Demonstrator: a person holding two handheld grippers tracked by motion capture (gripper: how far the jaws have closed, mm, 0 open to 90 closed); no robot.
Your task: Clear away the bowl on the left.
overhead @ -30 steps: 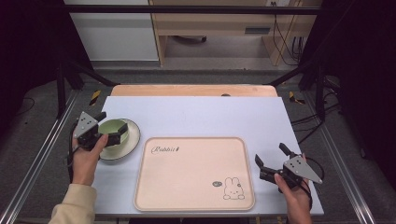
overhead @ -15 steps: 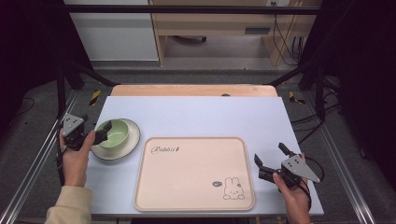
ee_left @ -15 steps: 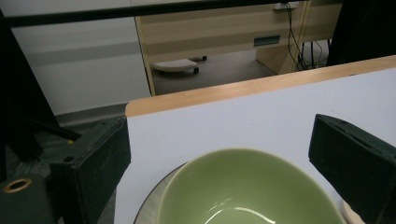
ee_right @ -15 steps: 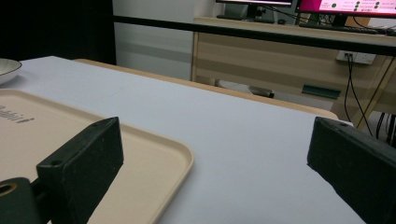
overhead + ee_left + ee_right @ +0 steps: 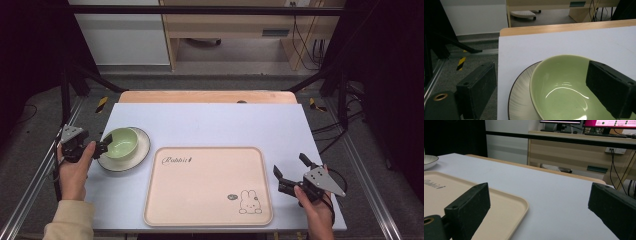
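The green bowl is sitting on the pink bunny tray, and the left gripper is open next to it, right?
Not quite. The glossy green bowl sits on a round white plate with a dark rim, beside the pale pink rectangular tray, not on it. The high view shows this. The left gripper is indeed open next to it, jaws astride the bowl's rim.

My high view sits above my side of the table (image 5: pixel 210 120), looking forward and down, with the floor and a cabinet across the top of the frame. My left gripper view rides low and close, facing along the table's left edge; the green bowl (image 5: pixel 564 87) on its plate (image 5: pixel 520 100) takes the lower right, the same pair at centre left in the high view. My right gripper view skims the tabletop, facing the far desk, with the tray (image 5: pixel 474 197) at lower left.
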